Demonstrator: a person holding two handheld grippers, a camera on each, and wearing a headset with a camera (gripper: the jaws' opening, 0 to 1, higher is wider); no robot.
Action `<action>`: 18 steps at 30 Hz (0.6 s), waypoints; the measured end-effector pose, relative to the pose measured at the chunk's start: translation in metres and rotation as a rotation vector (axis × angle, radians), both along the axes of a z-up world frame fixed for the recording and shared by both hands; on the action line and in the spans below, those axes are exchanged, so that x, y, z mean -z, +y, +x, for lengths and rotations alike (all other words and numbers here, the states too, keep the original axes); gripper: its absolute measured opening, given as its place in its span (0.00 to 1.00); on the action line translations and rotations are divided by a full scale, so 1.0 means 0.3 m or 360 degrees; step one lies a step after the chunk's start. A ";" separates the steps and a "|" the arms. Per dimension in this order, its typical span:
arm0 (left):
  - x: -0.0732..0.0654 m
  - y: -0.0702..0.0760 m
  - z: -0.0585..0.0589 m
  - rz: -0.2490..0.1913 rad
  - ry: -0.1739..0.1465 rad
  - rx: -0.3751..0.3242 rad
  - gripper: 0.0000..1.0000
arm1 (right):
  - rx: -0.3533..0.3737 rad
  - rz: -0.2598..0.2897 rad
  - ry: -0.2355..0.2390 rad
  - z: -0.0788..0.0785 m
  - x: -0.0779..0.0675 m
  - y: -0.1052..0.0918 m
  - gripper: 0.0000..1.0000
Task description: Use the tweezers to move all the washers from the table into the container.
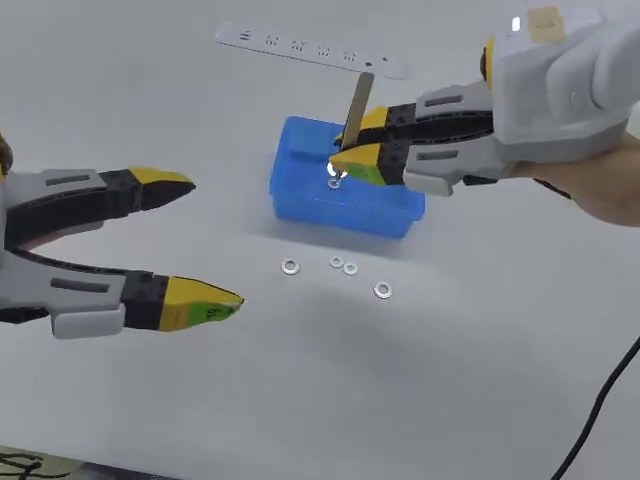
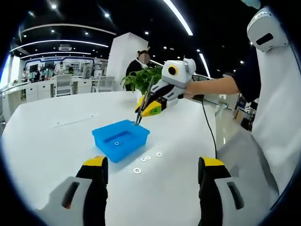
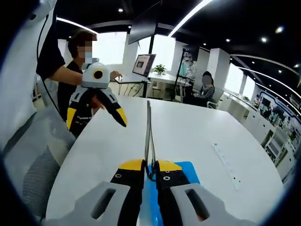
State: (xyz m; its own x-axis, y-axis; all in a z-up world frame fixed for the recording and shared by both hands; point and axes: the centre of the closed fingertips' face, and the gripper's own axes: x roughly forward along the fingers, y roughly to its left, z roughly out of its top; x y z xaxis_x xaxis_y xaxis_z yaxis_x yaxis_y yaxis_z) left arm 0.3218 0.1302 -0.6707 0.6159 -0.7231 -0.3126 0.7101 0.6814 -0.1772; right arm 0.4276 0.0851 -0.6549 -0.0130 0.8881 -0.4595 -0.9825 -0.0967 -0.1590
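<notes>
Surface: white surface [image 1: 300, 400], smooth and wide. The claw views show an open hall behind it, with more white desks and ceiling strip lights.
Container: blue container [image 1: 340, 212] sits mid-surface, with a power strip [image 1: 310, 50] on its far side.
Washers: four washers [image 1: 290, 266] lie flat on the near side of the container, apart from it. The middle two almost touch. One more washer [image 2: 116, 143] lies inside the container.
Right claw: right claw [image 1: 352, 148] is clenched on the tweezers [image 1: 358, 105], tips down over the container's interior. A bright glint at the tips is probably a washer, but it is too small to confirm.
Left claw: left claw [image 1: 214, 240] is released, jaws wide, grasping nothing. It hovers at left, well apart from the container.
Stage (judged): drop-off in hand, four pieces outstanding.
Risk 1: the thin tweezers could twist in the clenched jaws, and the piece could then fall outside the wall.
Risk 2: flat washers may skid on the smooth surface when pinched, and the close pair could knock each other.
Writing: green sticker on a claw tip, not legible. Power strip markings too small to read, no brand readable.
</notes>
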 end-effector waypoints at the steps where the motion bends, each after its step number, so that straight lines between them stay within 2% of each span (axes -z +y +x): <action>1: 0.002 0.006 0.000 0.0025 -0.0018 -0.0003 0.87 | 0.0016 -0.0010 -0.0018 0.023 0.012 0.000 0.10; 3: 0.003 0.011 -0.005 0.0028 -0.0016 -0.0015 0.93 | 0.0047 -0.0018 -0.0009 0.052 0.032 -0.001 0.10; 6: 0.001 0.019 -0.003 0.0037 -0.0023 -0.0036 1.00 | 0.0095 -0.0046 -0.0005 0.119 0.093 -0.007 0.10; 8: 0.005 0.017 -0.007 0.0036 -0.0003 -0.0027 0.99 | 0.0118 -0.0060 0.0013 0.144 0.125 -0.010 0.10; 15: 0.017 0.018 0.008 0.0095 -0.0005 -0.0044 0.99 | 0.0139 -0.0134 0.0047 0.198 0.246 -0.012 0.10; 18: 0.018 0.019 0.015 0.0116 -0.0017 -0.0062 0.99 | 0.0149 -0.0140 0.0080 0.214 0.283 -0.015 0.10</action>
